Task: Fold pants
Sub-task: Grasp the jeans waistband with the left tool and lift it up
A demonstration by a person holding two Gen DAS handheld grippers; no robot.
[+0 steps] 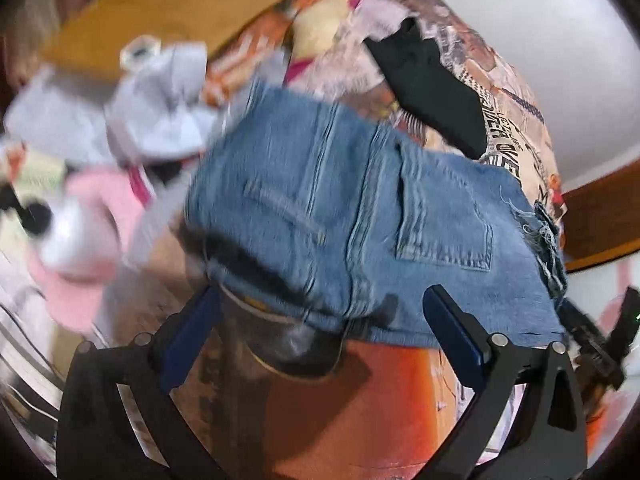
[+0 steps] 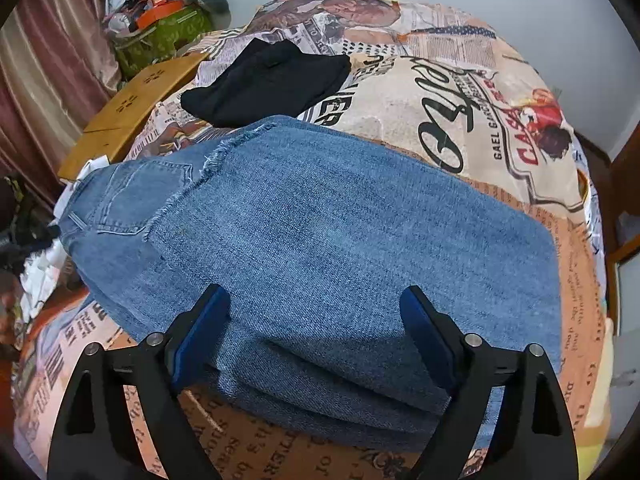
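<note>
Blue denim pants (image 2: 320, 232) lie folded on the bed, with a frayed leg end laid across the back pocket. My right gripper (image 2: 314, 300) hangs open just above the near folded edge, its blue pads either side of the denim and not pressing it. In the blurred left wrist view, the waistband and back pocket end of the pants (image 1: 360, 216) lie ahead. My left gripper (image 1: 324, 300) stands open at that end's near edge, and nothing is gripped.
The bed carries a newspaper-print cover (image 2: 460, 92). A folded black garment (image 2: 264, 80) lies behind the pants. A wooden lap table (image 2: 132, 108) and a green bag (image 2: 160, 36) are at far left. Loose white and pink clothes (image 1: 120, 128) are piled left of the waistband.
</note>
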